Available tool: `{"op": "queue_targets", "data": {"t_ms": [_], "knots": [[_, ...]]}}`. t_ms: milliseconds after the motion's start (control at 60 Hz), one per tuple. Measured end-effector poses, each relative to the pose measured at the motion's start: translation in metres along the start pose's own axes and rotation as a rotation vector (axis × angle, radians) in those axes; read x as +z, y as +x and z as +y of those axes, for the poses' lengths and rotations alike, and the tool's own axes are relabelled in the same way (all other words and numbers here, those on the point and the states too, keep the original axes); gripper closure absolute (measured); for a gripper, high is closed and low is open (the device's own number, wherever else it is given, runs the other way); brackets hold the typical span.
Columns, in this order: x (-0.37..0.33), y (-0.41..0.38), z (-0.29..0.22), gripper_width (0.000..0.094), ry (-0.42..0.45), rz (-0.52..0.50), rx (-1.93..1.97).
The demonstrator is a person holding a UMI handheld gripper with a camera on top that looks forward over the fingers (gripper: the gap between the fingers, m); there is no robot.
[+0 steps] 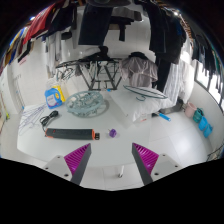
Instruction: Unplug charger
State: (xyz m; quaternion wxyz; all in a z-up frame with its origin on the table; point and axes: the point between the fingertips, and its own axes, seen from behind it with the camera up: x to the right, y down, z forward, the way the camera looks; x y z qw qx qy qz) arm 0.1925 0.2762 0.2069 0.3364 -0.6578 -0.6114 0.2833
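A long black power strip (pixel 66 135) with an orange end (pixel 93 135) lies on the white table (pixel 150 135), ahead of my left finger. A black cable (pixel 50 120) coils behind it. A small purple object (pixel 115 131) sits on the table just ahead of the gap between my fingers. I cannot tell which item is the charger. My gripper (pixel 112 150) is open and empty above the table, its magenta pads (pixel 78 157) well apart. A small white mark (pixel 120 171) on the table shows between the fingers.
A round grey dish (pixel 88 103) and a blue and yellow packet (pixel 55 96) lie further back left. A small blue item (pixel 163 116) and a teal object (pixel 203 120) lie at the right. Chairs and dark furniture (pixel 105 65) stand beyond the table.
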Motion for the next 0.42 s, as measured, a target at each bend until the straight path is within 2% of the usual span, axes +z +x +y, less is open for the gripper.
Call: {"op": "queue_targets", "data": {"t_ms": [133,233,417], "knots": [[-0.014,-0.003,0.015,0.0084,0.003,-0.011,-0.017],[-0.014,-0.002,0.015,0.0087,0.005,0.023,-0.048],[-0.015,-0.026,0.011,0.0085,0.004,-0.034,-0.046]]}}
